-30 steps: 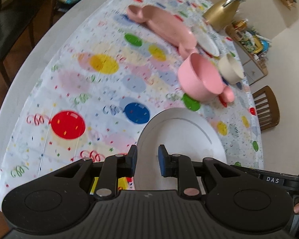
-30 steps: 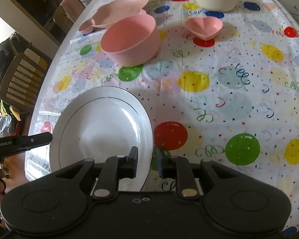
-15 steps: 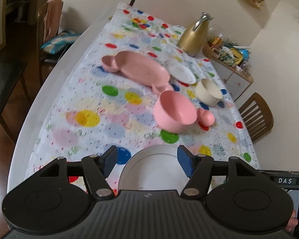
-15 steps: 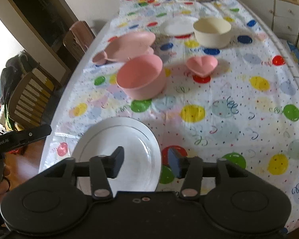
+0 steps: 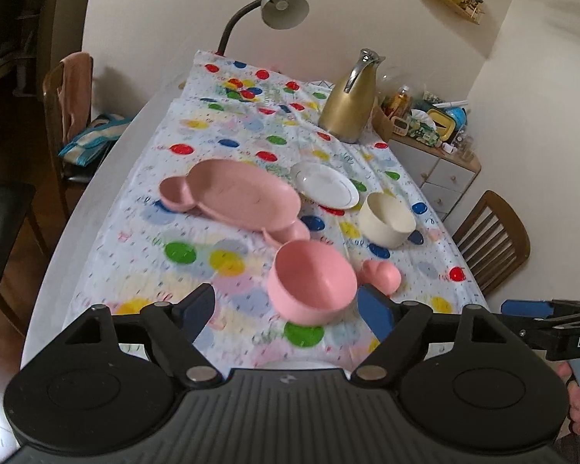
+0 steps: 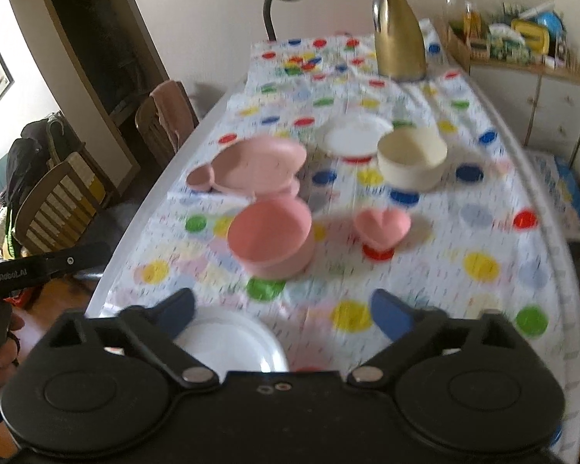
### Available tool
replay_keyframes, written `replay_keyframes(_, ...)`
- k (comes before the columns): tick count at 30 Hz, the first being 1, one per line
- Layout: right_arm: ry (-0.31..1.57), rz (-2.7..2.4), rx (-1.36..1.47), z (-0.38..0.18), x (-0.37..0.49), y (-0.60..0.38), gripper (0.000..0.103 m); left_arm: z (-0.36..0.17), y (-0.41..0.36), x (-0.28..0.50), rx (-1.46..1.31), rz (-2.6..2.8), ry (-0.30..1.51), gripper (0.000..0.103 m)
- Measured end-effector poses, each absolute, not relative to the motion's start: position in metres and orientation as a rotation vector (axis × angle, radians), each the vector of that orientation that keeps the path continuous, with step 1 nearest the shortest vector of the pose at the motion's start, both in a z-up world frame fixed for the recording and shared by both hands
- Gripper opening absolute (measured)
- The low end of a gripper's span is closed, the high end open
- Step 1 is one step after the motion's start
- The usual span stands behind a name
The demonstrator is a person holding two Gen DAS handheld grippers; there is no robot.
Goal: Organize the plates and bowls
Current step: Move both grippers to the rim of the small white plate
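white plate [image 6: 228, 342] flat on worktop [image 6: 483, 232], below right tool [image 6: 282, 309] | both tools opening, empty (left tool [image 5: 286, 309] too) | round, no long axis

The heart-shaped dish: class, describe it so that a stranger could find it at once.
Start at the gold jug at the table's far end and come past the cream bowl. Beside the big pink bowl stands the heart dish: the smallest pink piece, and the only heart-shaped one.
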State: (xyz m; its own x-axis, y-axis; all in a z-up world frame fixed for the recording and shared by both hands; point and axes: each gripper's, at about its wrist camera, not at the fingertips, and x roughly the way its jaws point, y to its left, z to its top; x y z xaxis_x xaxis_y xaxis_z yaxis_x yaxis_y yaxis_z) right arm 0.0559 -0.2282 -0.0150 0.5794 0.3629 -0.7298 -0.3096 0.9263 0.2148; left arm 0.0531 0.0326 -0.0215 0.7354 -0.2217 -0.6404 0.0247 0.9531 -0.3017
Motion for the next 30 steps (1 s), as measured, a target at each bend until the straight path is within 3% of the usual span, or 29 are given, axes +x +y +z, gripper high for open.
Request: replay_keyframes(30,0.938,0.350,-0.034,-0.037,0.350,-0.290,0.101,-0.044,-0.049,0.318,-0.226,-0.020,0.910,0.081)
